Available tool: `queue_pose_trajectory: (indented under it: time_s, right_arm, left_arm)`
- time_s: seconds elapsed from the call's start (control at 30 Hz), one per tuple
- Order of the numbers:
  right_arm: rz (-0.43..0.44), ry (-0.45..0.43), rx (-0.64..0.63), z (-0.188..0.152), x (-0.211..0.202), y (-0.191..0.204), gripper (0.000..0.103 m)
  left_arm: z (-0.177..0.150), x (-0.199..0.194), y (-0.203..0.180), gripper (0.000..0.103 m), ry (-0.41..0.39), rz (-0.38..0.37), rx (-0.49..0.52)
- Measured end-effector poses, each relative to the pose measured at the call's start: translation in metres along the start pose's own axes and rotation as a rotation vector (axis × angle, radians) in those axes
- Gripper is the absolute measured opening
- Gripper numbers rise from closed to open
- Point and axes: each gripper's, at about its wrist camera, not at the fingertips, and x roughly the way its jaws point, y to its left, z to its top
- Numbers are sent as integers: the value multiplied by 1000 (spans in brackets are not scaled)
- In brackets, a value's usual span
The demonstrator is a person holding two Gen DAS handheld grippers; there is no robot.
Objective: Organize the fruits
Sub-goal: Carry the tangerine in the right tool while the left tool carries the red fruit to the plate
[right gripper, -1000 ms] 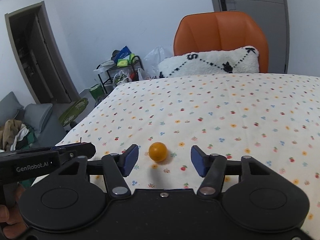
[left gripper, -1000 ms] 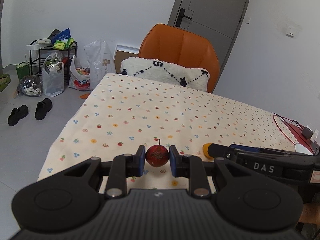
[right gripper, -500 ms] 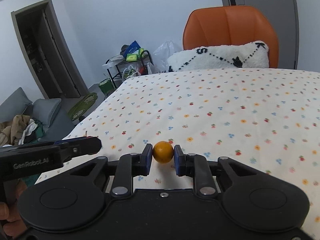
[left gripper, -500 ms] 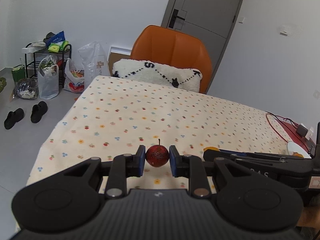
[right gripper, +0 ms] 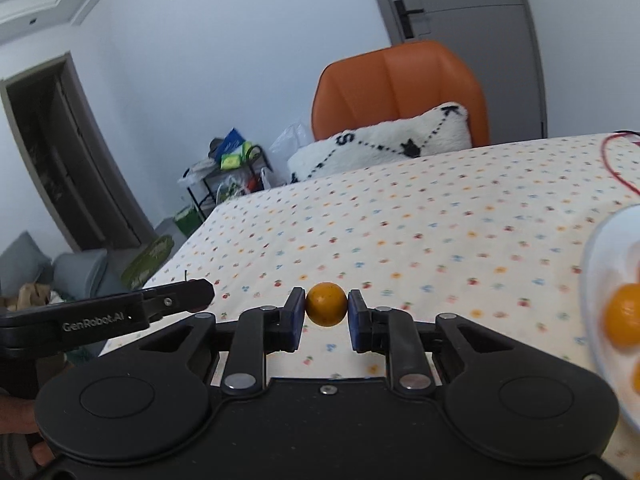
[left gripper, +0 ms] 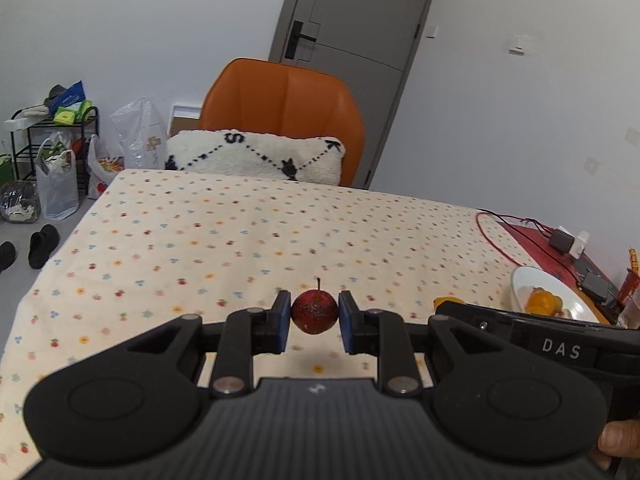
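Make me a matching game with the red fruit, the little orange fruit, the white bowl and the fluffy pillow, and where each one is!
Things:
1. red fruit
2. little orange fruit
3. white bowl
4. fluffy pillow

Places:
A. on the orange chair
B. held in the right tool
C. on the table, with orange fruits inside
D. held in the left tool

Pairs: 1-D, 2-B, 3-C, 4-A
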Motion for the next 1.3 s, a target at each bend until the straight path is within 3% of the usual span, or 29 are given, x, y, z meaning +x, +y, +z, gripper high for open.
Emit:
queue_pose_trajectory:
  time_s: [1.3]
  right_arm:
    - [-236,-170,132,-26,-135,-122,21]
  left_arm:
    - [-25,16,-176,24,19,-215,185]
